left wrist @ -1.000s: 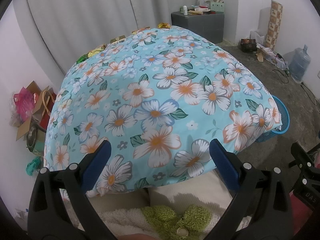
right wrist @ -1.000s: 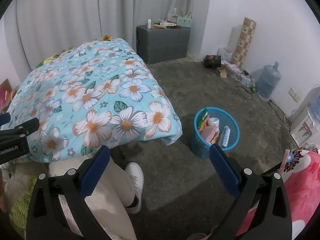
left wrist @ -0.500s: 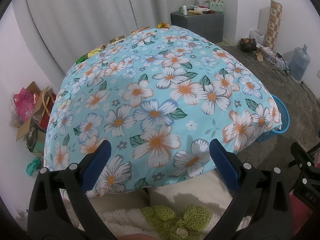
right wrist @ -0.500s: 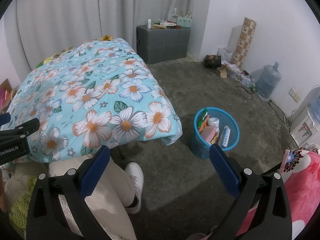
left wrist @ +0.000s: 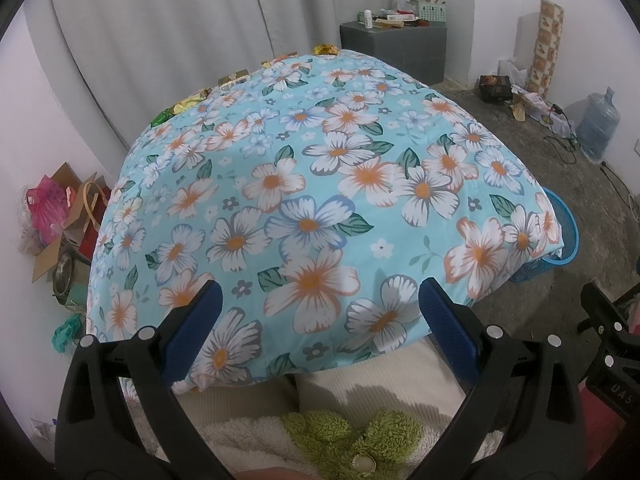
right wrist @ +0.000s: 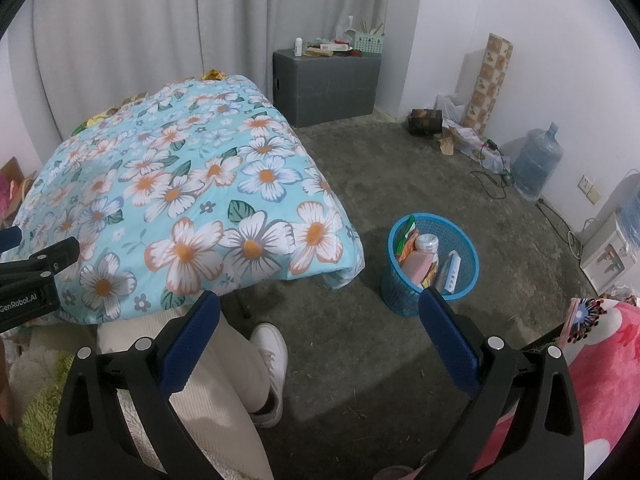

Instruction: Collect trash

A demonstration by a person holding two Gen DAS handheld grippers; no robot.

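Landmark: floral-cloth table (left wrist: 320,184).

Far-left edge of table: green wrapper (left wrist: 160,117), crumpled foil/film. Just right of it along the same far edge: yellow wrapper (left wrist: 192,101), then a small gold-brown packet (left wrist: 232,79), then another gold crumpled wrapper (left wrist: 326,49) at the far corner. All sitting on the cloth, well apart from both grippers. Likely feather-light, soft, crushable, slick film; no fragility concern. Best to pinch across a raised crease or bunched middle, not a flat edge, else probably slides out or drags the cloth. Boxy packet looks stiffer: grab across its short side.

Near edge of table: left gripper (left wrist: 316,312) spread wide, nothing between the blue pads, hovering over the cloth's front hem above the person's lap. Cloth itself loose and draped, so a low pinch risks catching fabric along with the wrapper.

Right of table, on the floor just beside its near-right corner: blue basket (right wrist: 430,264), open mesh, already holding a pink bottle and some packets. Light basket, could tip if knocked on the rim; drop from above rather than push in.

Right gripper (right wrist: 318,326) also spread wide and empty, aimed at the floor between table and basket.

Wrappers partly hidden behind the table's far edge in right wrist view; exact count unclear.
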